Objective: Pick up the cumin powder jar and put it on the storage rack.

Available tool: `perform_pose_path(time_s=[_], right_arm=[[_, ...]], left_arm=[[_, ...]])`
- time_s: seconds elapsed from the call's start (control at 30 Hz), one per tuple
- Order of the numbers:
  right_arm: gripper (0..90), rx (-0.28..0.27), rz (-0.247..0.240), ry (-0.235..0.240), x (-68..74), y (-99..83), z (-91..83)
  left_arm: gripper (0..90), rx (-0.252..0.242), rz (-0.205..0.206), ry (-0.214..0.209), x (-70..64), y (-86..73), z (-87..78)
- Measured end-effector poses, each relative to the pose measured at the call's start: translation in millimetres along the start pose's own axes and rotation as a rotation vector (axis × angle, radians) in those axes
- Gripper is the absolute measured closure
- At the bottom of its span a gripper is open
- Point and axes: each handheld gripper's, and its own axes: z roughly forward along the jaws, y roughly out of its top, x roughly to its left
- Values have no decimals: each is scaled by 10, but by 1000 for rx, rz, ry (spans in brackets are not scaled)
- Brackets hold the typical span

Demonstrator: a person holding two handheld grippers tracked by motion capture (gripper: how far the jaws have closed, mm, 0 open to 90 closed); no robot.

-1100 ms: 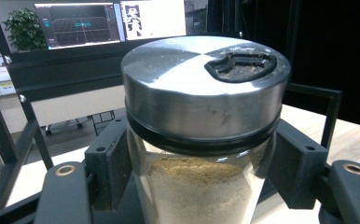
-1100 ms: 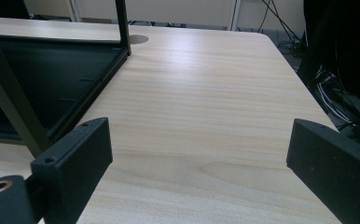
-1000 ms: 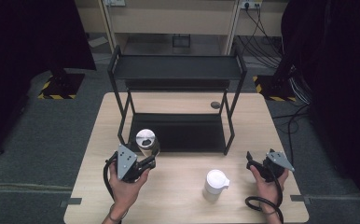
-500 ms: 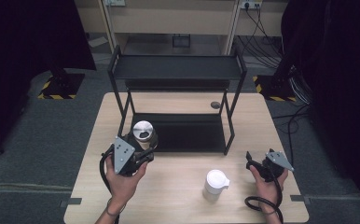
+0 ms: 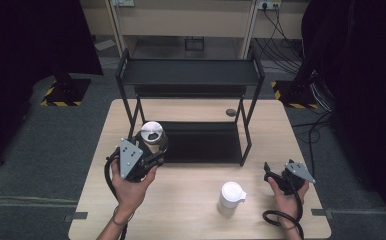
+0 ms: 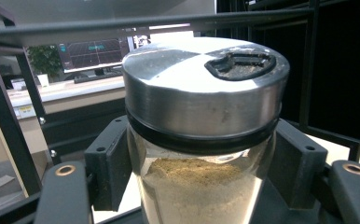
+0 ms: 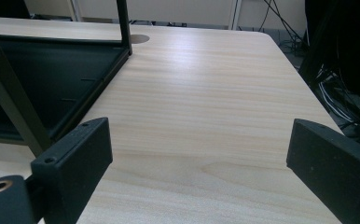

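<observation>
- Carrying a jar [image 5: 152, 136] of tan powder in our left gripper [image 5: 148, 150], jaws clamped on its glass body just below the metal lid [image 6: 201, 70], as the left gripper view shows.
- Jar sits upright, lifted off the table [image 5: 191, 210], at the front left corner of the black rack [image 5: 188, 75], beside its front left post and about level with the lower shelf [image 5: 201, 142].
- Done so far, as we judge it: jar picked up and brought to the rack.
- Left to do, as we judge it: move it in over a shelf, set it down, let go. Which of the 2 shelves is meant we cannot tell.
- Right gripper [image 5: 276, 175] hangs low over the table's right edge, jaws spread wide with nothing between them; the right gripper view shows bare wood between them.
- White lidded cup [image 5: 230, 197] stands untouched on the table between our 2 hands, well apart from the rack.
- Against the frame 0.5 s ago: jar and left gripper have gone a little further up and toward the rack, with the jar now nearer the post.
- Against 1.0 s ago: clearer shift, jar was lower and closer to us then.
- Right gripper and white cup match both earlier frames, no change.
</observation>
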Motion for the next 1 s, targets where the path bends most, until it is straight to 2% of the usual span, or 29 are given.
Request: perform_pose_path(time_s=[0.63, 1.0], right_arm=[[69, 0, 0, 1, -2, 0, 0], [70, 1, 0, 1, -3, 1, 0]], left_arm=[[309, -29, 5, 22, 68, 181, 58], [309, -42, 5, 38, 147, 350, 119]])
